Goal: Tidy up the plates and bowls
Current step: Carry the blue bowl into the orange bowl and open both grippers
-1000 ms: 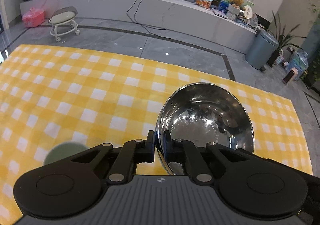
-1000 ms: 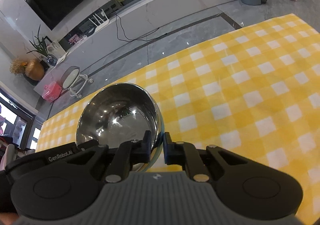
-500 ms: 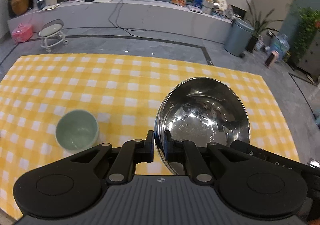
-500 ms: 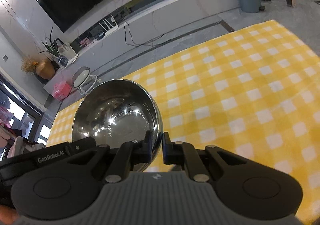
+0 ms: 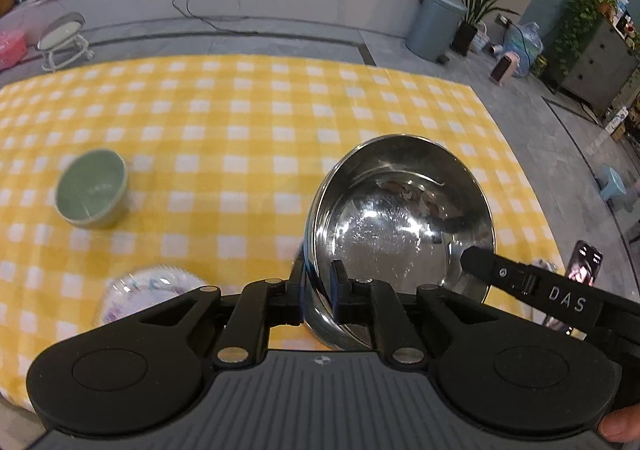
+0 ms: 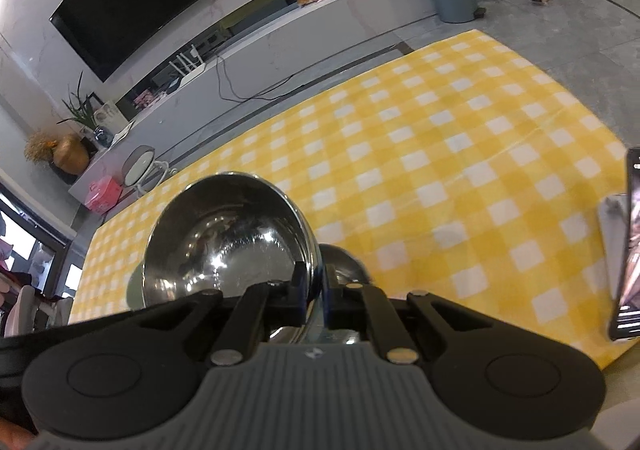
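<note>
Since a second ago your view has pulled back: the green bowl (image 5: 92, 194) now sits at mid left of the left wrist frame, and a patterned plate (image 5: 152, 296) has appeared at lower left. Your left gripper (image 5: 318, 292) is clenched on the near rim of the steel bowl (image 5: 400, 226), one finger inside and one outside. Your right gripper (image 6: 316, 290) pinches the rim of the same bowl (image 6: 228, 238) from the other side; its arm shows at the lower right of the left view. You hold the bowl tilted, just above the yellow checked cloth (image 5: 260, 122).

My worry is the two thin rim pinches: if your hands drift apart or twist against each other, the slick steel could slip from one grip and swing down. A phone (image 6: 628, 246) stands at the right edge of the right view, near enough that a swinging bowl could knock it.
</note>
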Tool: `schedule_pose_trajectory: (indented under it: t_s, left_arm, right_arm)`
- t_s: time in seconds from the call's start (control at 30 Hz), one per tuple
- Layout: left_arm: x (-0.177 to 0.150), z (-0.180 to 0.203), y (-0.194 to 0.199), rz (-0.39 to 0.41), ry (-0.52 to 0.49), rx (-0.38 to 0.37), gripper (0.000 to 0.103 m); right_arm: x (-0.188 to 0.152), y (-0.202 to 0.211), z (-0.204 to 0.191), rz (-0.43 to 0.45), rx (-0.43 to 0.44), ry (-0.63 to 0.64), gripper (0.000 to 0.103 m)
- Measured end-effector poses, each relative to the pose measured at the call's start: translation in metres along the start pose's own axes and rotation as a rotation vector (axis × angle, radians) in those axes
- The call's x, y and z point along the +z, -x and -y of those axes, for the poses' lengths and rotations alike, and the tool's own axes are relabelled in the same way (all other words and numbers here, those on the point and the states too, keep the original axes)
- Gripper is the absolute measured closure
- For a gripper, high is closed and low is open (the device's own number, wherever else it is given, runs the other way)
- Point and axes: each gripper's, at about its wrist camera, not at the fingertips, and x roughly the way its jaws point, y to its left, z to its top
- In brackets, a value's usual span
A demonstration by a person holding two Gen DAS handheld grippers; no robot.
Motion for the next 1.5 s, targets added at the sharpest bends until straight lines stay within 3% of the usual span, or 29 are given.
schedule_pose_trajectory:
  t_s: [0.5,1.27,1.33,1.43,1.5]
  left_arm:
    - [-0.01,0.002,-0.031,-0.146,0.015,-0.009,0.087]
    - [-0.007,-0.014,-0.052,-0.228,0.099,-0.055,0.083]
    - [-0.007,-0.014,-0.051,-0.218,0.09,-0.058,0.081]
    - [-0.008,-0.009,-0.043,-0.173,0.03,-0.046,0.068]
    - [-0.008,-0.007,-0.038,-0.147,-0.003,-0.038,0.063]
  right_arm:
    - [-0.007,-0.022,0.021,-0.057,-0.04,-0.002,0.099]
    - [-0.008,-0.048,0.022,-0.094,-0.071,-0.024,0.098]
    - [-0.008,-0.047,0.021,-0.087,-0.069,-0.026,0.093]
    - [-0.008,-0.043,0.02,-0.066,-0.074,-0.017,0.091]
    - [-0.007,-0.04,0.018,-0.051,-0.081,-0.004,0.081]
